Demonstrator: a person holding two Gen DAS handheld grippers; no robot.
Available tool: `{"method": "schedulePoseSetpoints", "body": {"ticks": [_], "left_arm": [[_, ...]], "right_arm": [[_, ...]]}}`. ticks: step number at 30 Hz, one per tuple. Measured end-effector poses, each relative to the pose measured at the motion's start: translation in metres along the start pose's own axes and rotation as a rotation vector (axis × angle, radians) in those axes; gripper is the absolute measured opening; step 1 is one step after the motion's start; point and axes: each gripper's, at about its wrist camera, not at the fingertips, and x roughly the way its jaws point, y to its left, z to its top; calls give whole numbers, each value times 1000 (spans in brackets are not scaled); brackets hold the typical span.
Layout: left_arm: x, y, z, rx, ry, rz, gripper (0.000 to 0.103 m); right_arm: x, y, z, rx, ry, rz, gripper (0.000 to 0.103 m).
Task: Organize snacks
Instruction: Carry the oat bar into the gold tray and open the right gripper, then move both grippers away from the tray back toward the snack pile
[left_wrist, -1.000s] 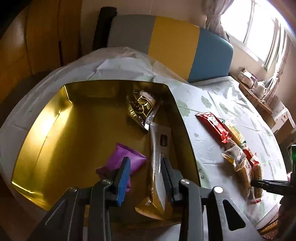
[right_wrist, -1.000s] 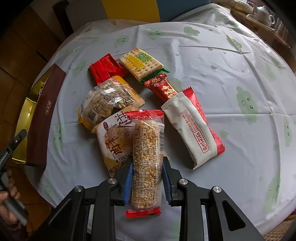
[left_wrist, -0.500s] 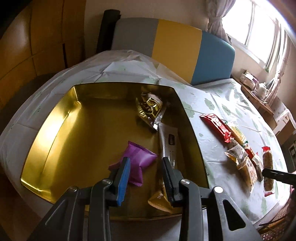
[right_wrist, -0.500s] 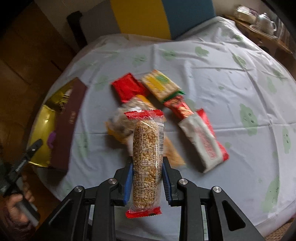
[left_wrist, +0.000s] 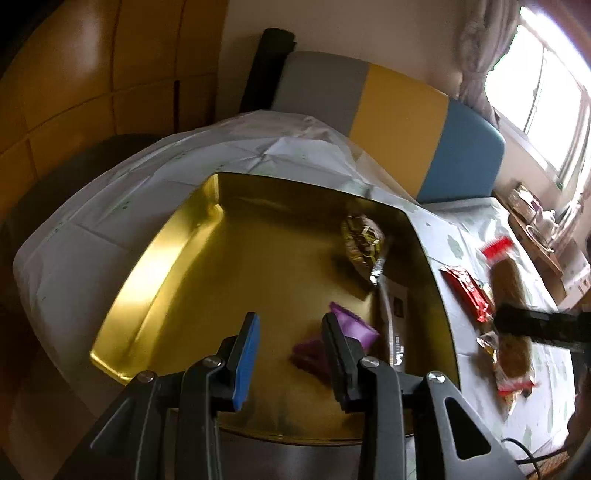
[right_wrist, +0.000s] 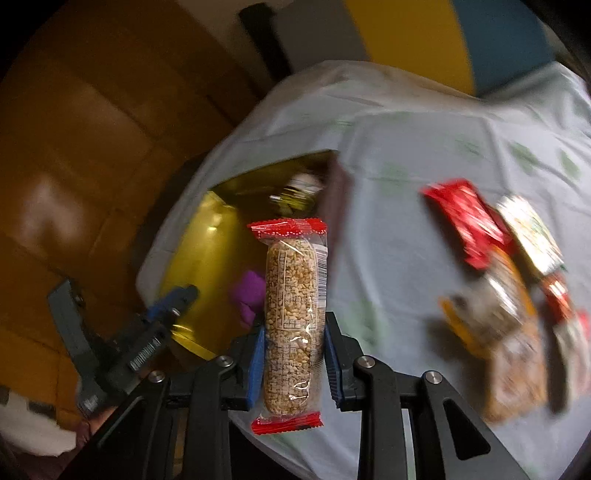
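A puffed-grain bar (right_wrist: 293, 317) in a clear wrapper with red ends stands upright between the fingers of my right gripper (right_wrist: 293, 354), which is shut on it and holds it in the air beside the gold tray (right_wrist: 210, 251). In the left wrist view the same bar (left_wrist: 508, 284) shows blurred at the right. My left gripper (left_wrist: 290, 354) hangs open over the near part of the gold tray (left_wrist: 240, 277) with nothing between its fingers. In the tray lie a purple packet (left_wrist: 354, 328), a brown-gold packet (left_wrist: 364, 245) and a long white packet (left_wrist: 395, 317).
Several more snacks lie on the pale tablecloth (right_wrist: 406, 166) to the right, among them a red packet (right_wrist: 465, 221) and a cracker packet (right_wrist: 528, 232). A grey, yellow and blue bench (left_wrist: 399, 110) stands behind the table. Wooden floor lies to the left.
My right gripper has lifted the grain bar off the snack pile and carried it left toward the tray. My left gripper has shifted left over the tray, still open.
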Motion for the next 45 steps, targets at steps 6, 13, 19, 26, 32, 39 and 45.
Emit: {"method": "schedulePoseSetpoints", "body": {"ticks": [6,13,19,26,32,39,45], "left_arm": [[2,11,-2,-19,7,3,35],[8,11,-8,-16,25,-6,35],[9,2,-9,3,28,-8,35],[3,-11,-11,48,25,-13,35],[-1,-25,-12,94,18,-22,35],[-5,-38,-15,138,16,-35,35],[-6,-49,-17,170,19,-44,35]], "right_arm": [[51,40,33,-36,53,51,31],[81,34,38,-16,82,8,42],[60,26,27,-41,45,-18,42],[27,20,18,-78,-28,-74,42],[5,9,13,-95,-72,-130,46],[-21,-21,1,-87,-96,-209,49],[-52,-60,-9,-38,-113,-290,49]]}}
